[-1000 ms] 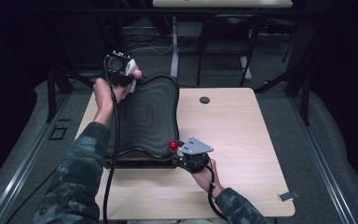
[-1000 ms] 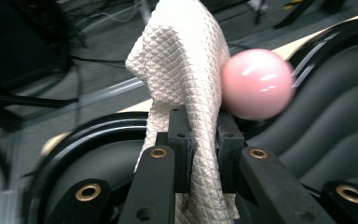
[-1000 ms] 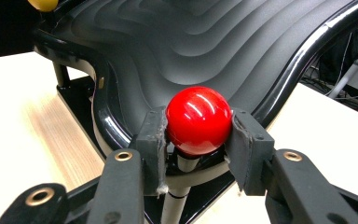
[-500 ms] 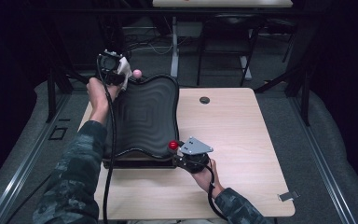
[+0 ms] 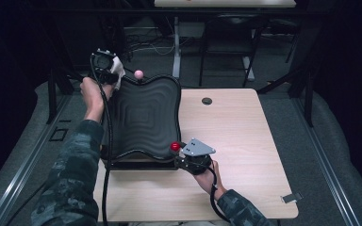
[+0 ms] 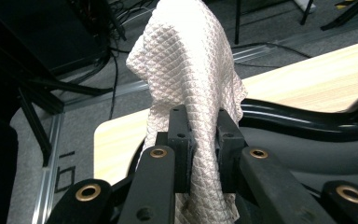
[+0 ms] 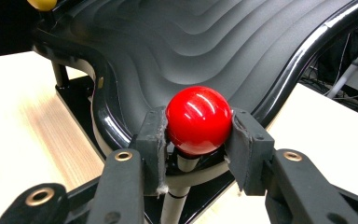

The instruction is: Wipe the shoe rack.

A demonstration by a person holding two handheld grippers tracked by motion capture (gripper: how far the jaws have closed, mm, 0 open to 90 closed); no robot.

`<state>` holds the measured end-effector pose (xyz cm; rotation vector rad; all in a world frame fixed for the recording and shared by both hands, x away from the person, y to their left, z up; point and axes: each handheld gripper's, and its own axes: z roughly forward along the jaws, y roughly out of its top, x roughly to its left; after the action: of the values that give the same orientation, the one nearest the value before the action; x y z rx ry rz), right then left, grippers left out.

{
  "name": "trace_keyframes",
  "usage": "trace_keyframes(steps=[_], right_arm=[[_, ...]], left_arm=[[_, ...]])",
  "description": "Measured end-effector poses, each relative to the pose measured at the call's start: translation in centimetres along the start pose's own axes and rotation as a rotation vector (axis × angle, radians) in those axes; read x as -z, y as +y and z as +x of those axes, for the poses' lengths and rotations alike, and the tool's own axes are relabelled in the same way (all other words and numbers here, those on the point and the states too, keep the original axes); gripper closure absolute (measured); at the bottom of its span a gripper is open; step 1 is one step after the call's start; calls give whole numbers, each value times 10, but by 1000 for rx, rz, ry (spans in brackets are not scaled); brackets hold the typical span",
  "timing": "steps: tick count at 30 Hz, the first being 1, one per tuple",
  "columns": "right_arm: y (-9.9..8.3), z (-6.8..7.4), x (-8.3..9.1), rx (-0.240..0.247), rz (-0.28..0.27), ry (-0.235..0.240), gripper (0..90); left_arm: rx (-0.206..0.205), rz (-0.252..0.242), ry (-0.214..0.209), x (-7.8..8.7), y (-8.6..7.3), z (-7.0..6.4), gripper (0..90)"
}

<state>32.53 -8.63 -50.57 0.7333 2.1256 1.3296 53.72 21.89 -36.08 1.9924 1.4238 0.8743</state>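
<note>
Wiping step: left gripper (image 5: pixel 104 63) clamps white cloth (image 6: pixel 186 84) at tray's (image 5: pixel 143 117) far corner; right gripper (image 7: pixel 200 140) grips red knob (image 7: pixel 198 120), steadying; next, sweep cloth across tray.

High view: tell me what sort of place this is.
Probably a lab or workshop, not a home: a bare wooden table on a carpeted floor, loose cables beneath further desks, and dark surroundings.

Left gripper (image 5: pixel 107 63) with white cloth (image 5: pixel 118 68) lifted off black tray (image 5: pixel 143 117) rim, shifted outward past far-left corner; pink knob (image 5: pixel 138 74) now exposed.
</note>
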Motion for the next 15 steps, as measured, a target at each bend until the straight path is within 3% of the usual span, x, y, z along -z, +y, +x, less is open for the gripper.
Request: trace_keyframes(steps=[15], right_arm=[[0, 0, 0, -5, -2, 2, 603]], left_arm=[[43, 38, 7, 4, -11, 20, 806]])
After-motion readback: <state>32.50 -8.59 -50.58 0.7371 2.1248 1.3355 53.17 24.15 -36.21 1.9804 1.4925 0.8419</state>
